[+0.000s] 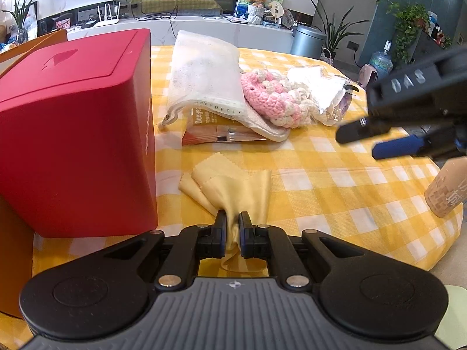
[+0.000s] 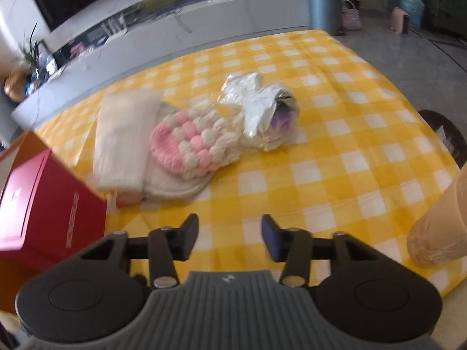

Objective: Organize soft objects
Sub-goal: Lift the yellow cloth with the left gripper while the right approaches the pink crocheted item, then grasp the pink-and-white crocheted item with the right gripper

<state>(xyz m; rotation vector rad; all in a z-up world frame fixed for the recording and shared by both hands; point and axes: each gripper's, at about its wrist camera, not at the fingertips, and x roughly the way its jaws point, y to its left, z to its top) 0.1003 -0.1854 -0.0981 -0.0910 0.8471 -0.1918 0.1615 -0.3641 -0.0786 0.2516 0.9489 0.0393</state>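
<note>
The left gripper (image 1: 232, 227) is closed on a pale yellow satin cloth (image 1: 233, 186), its jaws nearly together with the bunched fabric pinched between the pads; the rest of the cloth fans out ahead of the fingers and lies on the yellow-and-white checked tablecloth (image 1: 321, 175), with its zigzag-cut edge toward the far side. A red box (image 1: 76, 128) stands just beside the cloth on its left, lid closed. Beyond the cloth sits a group of soft items touching one another: a white mesh pouch (image 1: 201, 78) lying partly over an orange-and-white packet (image 1: 210, 134), a pink-and-cream crocheted piece (image 1: 271, 99) resting against the pouch's right edge, and a clear plastic bag (image 1: 324, 87) holding white material, against the crochet on its right. The right gripper (image 2: 229, 237) is held above the tablecloth, clear of every item, with its jaws partly apart and nothing between them; in the left wrist view it enters from the right edge, one black finger and one blue-padded finger (image 1: 397, 145) showing. A beige sleeve (image 1: 446, 192) appears below it at the right edge. The right wrist view is blurred, so fine detail of the pile cannot be confirmed there.
</note>
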